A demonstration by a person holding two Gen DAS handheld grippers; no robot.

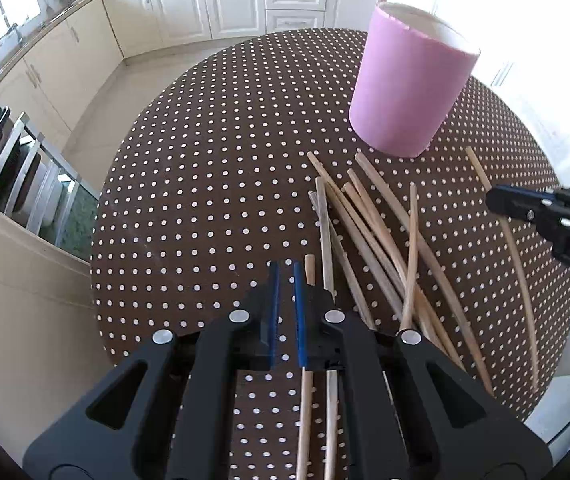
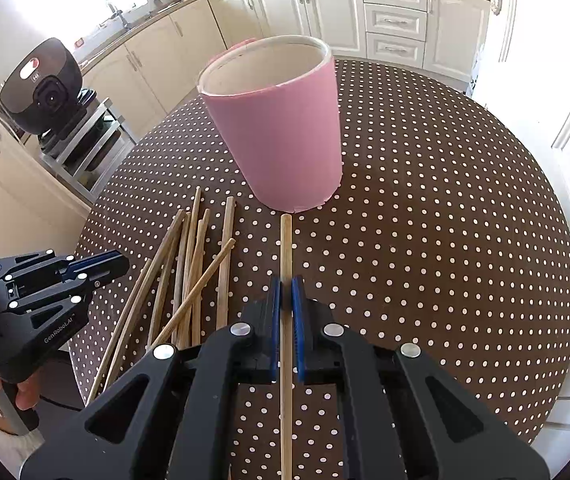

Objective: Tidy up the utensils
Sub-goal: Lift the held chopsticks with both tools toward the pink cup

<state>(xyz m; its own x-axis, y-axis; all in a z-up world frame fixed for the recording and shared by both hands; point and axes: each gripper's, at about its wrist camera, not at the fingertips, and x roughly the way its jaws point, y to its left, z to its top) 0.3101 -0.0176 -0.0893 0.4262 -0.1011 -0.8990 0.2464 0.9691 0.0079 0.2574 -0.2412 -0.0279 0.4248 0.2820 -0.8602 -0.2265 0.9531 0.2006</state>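
Note:
A pink cylindrical holder (image 1: 409,88) stands upright on the dotted table; it also shows in the right wrist view (image 2: 281,136). Several wooden chopsticks (image 1: 373,236) lie in a loose pile in front of it, seen too in the right wrist view (image 2: 193,276). My left gripper (image 1: 286,276) hovers just left of the pile, its jaws a narrow gap apart with nothing between them. My right gripper (image 2: 286,292) is closed around a single chopstick (image 2: 286,248) that points at the holder's base. That chopstick lies low over the table.
The round table has a brown cloth with white dots (image 2: 445,220). White kitchen cabinets (image 2: 393,12) stand behind. A metal rack with a dark appliance (image 2: 45,84) stands to the left of the table.

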